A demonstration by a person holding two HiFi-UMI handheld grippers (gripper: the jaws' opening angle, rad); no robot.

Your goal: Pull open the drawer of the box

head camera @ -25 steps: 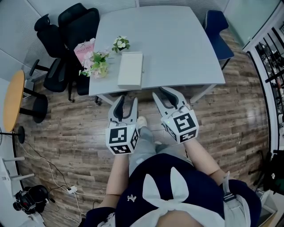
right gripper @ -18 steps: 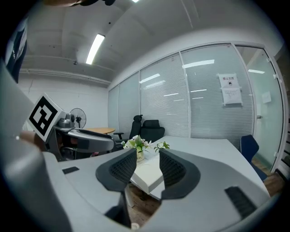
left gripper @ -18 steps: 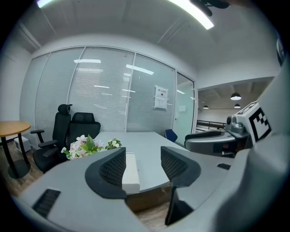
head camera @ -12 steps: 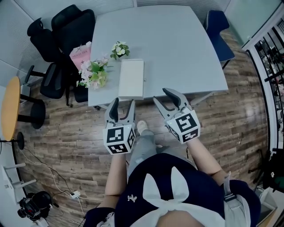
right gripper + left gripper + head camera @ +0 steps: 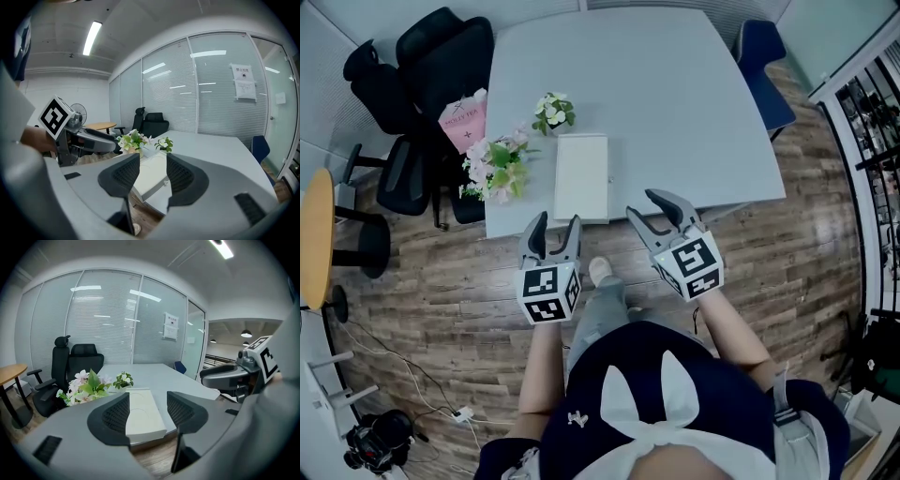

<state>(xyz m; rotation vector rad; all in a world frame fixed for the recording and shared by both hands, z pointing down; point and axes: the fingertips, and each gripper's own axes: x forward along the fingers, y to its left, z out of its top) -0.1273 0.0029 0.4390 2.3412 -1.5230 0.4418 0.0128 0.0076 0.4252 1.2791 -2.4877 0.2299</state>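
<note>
Bright, even ceiling-strip light; heavy fisheye distortion w/ dark corners; edges prob. slightly soft.

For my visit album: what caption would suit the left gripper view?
Open, empty left gripper faces a flat white box at the table edge, flowers beside it.

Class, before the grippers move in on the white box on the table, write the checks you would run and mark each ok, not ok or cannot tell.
1. Left gripper open, empty: ok.
2. Right gripper jaws opening, nothing between them: ok.
3. White box in view, near the table's front edge: ok.
4. Contact with the box: not ok; both grippers hang apart from it.
5. Drawer pull found: cannot tell; a small knob shows on the box's right side.
6. Flowers clear of the box: ok.
</note>
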